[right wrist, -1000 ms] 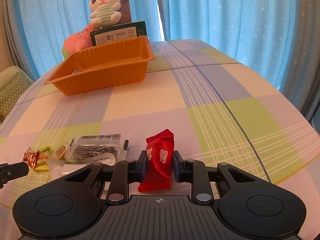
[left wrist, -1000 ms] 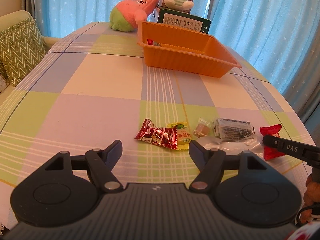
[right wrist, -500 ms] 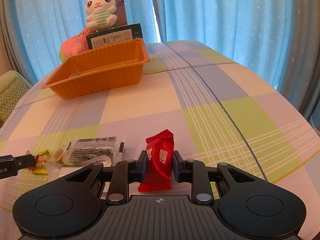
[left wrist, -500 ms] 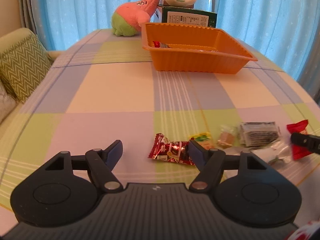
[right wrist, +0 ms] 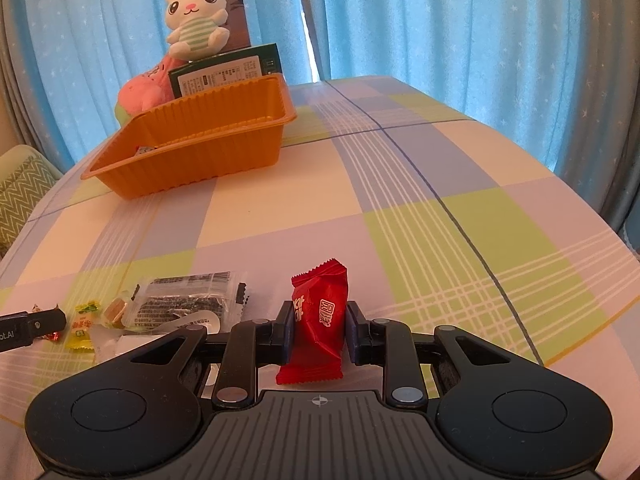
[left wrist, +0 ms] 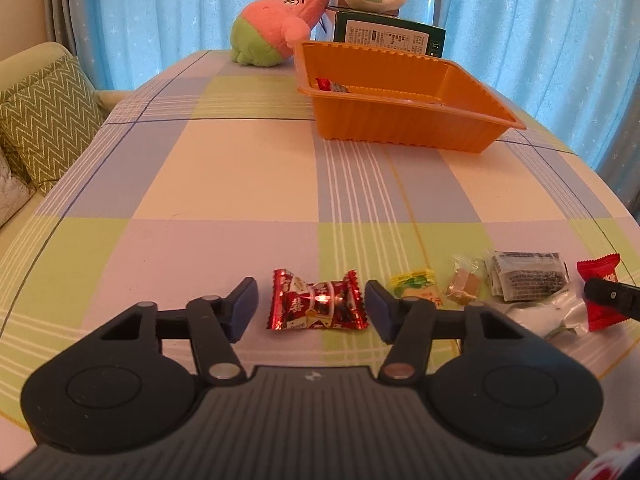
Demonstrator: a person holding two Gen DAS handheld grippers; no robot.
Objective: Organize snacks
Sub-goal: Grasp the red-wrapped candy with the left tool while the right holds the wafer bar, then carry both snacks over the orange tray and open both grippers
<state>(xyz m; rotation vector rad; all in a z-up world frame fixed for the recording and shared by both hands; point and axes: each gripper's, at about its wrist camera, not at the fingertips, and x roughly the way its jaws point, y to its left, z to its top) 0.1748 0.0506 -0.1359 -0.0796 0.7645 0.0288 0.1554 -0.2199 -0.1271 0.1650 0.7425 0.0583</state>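
Observation:
My left gripper (left wrist: 312, 300) is open, its jaws on either side of a shiny red candy wrapper (left wrist: 316, 306) lying on the checked tablecloth. My right gripper (right wrist: 318, 330) is shut on a red snack packet (right wrist: 318, 320), held upright just above the cloth; the packet also shows in the left wrist view (left wrist: 600, 290). Between them lie a yellow-green candy (left wrist: 416, 286), a small caramel in clear wrap (left wrist: 464, 282), a dark clear-wrapped packet (left wrist: 528, 276) and a white wrapper (left wrist: 540, 312). An orange tray (left wrist: 404, 120) at the far side holds a few snacks.
Behind the tray (right wrist: 200, 152) stand a green box (left wrist: 388, 34), a pink and green plush (left wrist: 280, 28) and a white bunny plush (right wrist: 196, 20). A sofa with a zigzag cushion (left wrist: 44, 120) is left of the table. Blue curtains hang behind.
My left gripper has moved left and forward, so the red candy wrapper now lies between its open jaws. My right gripper still grips the red packet and has lifted slightly.

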